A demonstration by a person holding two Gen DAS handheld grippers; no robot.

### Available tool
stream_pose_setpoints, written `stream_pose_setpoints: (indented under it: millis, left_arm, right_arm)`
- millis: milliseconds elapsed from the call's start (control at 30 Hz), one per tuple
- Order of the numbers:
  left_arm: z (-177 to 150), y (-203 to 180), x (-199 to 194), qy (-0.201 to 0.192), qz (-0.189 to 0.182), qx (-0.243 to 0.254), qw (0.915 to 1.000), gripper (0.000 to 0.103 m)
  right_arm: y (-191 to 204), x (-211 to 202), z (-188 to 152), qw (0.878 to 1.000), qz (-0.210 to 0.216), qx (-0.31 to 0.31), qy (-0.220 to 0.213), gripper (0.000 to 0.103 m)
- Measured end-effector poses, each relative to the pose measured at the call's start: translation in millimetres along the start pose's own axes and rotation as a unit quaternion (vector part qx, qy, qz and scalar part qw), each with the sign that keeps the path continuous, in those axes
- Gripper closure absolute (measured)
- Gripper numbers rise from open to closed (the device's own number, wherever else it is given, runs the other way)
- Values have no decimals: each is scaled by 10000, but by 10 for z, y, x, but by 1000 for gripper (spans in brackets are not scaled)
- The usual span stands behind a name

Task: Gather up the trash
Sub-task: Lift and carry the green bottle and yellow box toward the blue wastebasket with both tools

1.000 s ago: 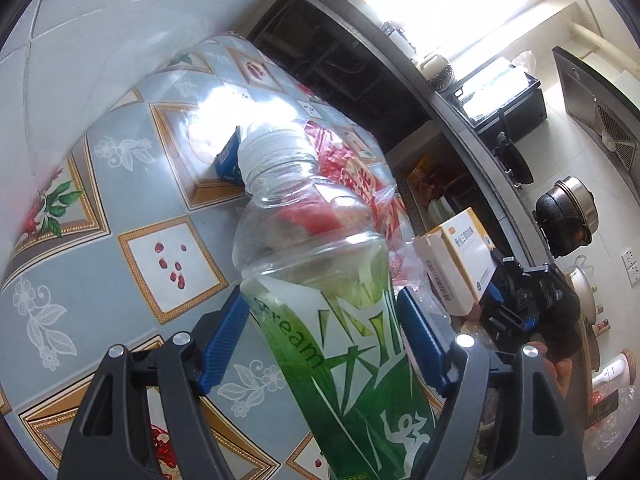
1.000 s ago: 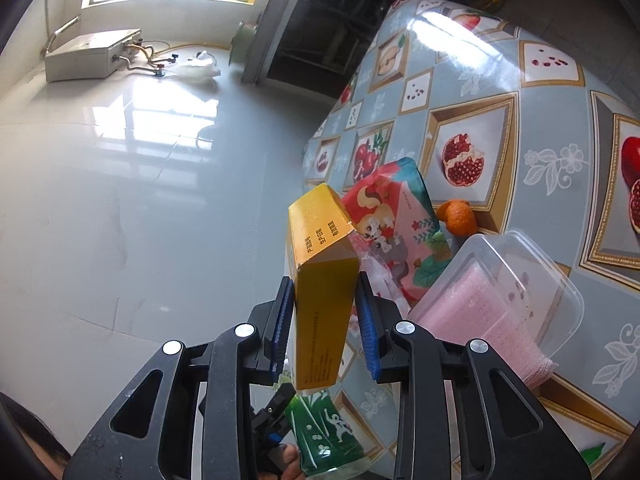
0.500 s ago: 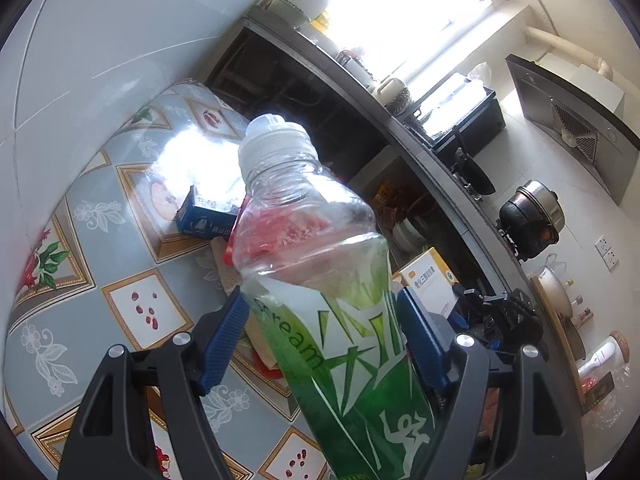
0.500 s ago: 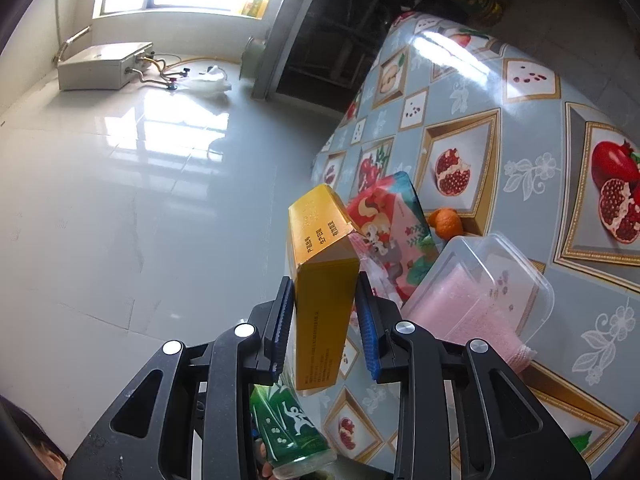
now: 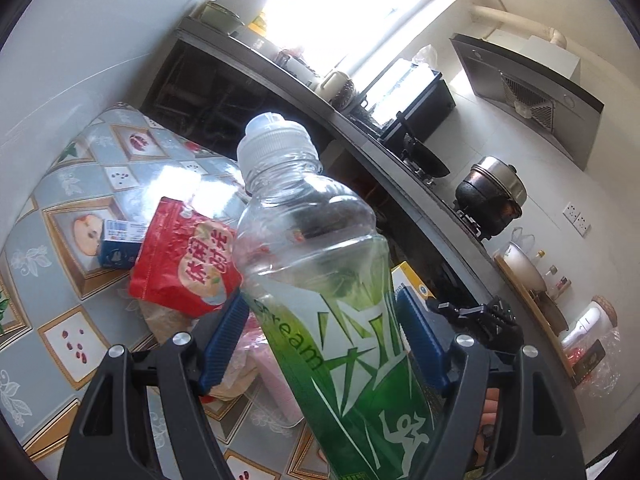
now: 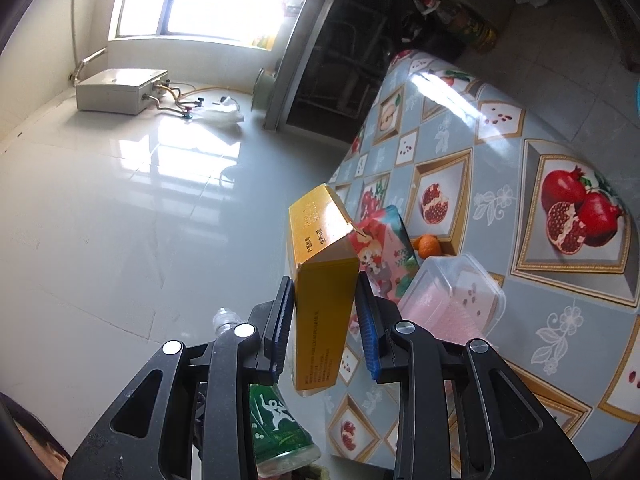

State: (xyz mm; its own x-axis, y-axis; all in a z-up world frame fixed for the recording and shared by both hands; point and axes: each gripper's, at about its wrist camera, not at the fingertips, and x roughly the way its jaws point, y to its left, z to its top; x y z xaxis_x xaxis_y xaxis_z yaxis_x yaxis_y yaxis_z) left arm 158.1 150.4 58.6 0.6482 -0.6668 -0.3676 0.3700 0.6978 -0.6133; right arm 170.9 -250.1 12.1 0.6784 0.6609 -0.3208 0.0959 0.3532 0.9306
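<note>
My left gripper (image 5: 324, 332) is shut on an empty clear plastic bottle (image 5: 320, 264) with a green label and white cap, held in the air above the table. My right gripper (image 6: 324, 316) is shut on a yellow cardboard box (image 6: 322, 276), also lifted off the table. The bottle's green base (image 6: 280, 428) shows below the right gripper, and the yellow box's corner (image 5: 408, 278) shows behind the bottle in the left wrist view. On the table lie a red snack pouch (image 5: 182, 258), a small blue carton (image 5: 118, 242), a colourful snack bag (image 6: 384, 248) and a clear lidded container (image 6: 452, 300).
The table (image 6: 512, 312) has a grey-blue fruit-pattern cloth; a small orange (image 6: 428, 246) sits on it. A dark kitchen counter (image 5: 360, 128) carries pots and a stove. Glossy white floor (image 6: 120, 220) spreads left of the table, with a metal box (image 6: 120, 90) by the window.
The left gripper has risen and rolled with the bottle, so the table sinks lower in its view. The right gripper carried the yellow box sideways, away from the table. Both grips are unchanged.
</note>
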Motion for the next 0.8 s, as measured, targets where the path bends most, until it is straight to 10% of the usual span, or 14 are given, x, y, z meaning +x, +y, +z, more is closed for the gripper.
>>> stream_pose_setpoints:
  millis: [500, 800]
  left_arm:
    - [193, -1025, 1014, 598, -653, 912, 9919, 29]
    - [212, -1991, 2029, 1240, -918, 1699, 9733, 29]
  right_arm:
    - [-426, -756, 174, 9949, 12, 368, -937, 74]
    - [-931, -1771, 254, 9654, -555, 726, -2442, 74]
